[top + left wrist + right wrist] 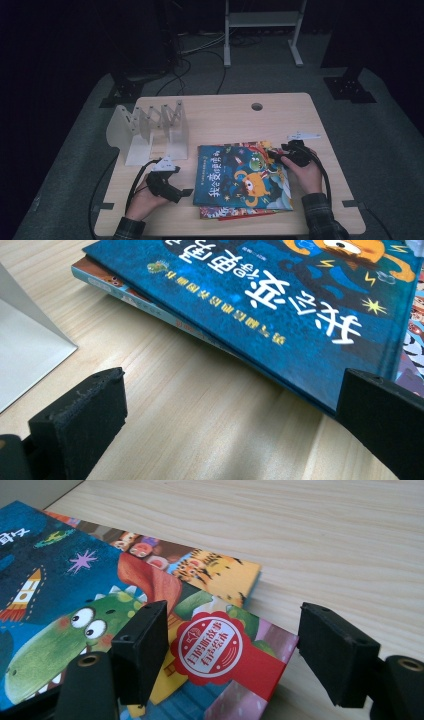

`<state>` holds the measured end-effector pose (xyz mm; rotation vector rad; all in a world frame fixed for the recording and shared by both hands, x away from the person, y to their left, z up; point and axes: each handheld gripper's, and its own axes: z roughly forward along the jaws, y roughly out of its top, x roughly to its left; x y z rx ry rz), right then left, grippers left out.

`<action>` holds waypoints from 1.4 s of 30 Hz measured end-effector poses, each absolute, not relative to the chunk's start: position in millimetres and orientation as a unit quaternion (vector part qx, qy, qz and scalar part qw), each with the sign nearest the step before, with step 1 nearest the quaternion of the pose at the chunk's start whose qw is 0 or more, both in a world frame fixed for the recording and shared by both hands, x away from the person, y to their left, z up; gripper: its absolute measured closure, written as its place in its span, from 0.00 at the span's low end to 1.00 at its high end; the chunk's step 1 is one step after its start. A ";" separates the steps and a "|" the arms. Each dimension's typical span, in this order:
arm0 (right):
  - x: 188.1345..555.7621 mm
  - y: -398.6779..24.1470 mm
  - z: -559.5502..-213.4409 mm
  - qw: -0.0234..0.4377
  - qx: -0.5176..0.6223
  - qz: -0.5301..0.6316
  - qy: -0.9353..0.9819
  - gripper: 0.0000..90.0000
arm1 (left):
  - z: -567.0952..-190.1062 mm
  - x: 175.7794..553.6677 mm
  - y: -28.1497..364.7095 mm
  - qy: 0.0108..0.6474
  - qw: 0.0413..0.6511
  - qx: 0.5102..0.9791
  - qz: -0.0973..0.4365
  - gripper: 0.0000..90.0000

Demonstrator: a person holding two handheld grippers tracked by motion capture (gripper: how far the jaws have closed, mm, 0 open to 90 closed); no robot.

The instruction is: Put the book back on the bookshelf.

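Going left to right: the white folding book rack (150,131) sits at about 10 o'clock on the table (280,107), nothing in its slots as far as I can see. So my read is we're at the very start of getting books into it.

The left gripper (186,193) rests at roughly 8 o'clock, just beside the left edge of the book stack. In the left gripper view its jaws stand wide apart with bare wood between them, nothing held, one jaw close to the corner of the top book (280,305).

The stack lies flat at about 5 o'clock: blue top book (242,175), other books (225,212) poking out under it.

The right gripper (274,153) is at about 3 o'clock, over the stack's far right corner. Its jaws are parted, straddling a corner of a lower book (240,665) and not pinching it.

Next move, I'd guess: close on one cover edge only, lift it clear, stand it upright.

Writing: big white Chinese characters on the blue cover, too skewed for me to read properly. There's also a red seal sticker (212,645) with small Chinese text.
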<state>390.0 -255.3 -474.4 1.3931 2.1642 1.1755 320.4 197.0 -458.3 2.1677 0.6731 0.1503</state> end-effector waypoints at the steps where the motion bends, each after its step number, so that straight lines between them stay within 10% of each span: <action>1: 390.2 -253.1 -474.6 0.155 0.485 0.411 0.756 0.31 | -458.5 320.4 197.3 0.269 0.420 0.865 0.060 0.00; 42: 337.1 -249.4 -455.4 0.172 0.391 0.413 0.804 0.37 | -459.0 319.8 205.8 0.281 0.421 0.860 0.061 0.00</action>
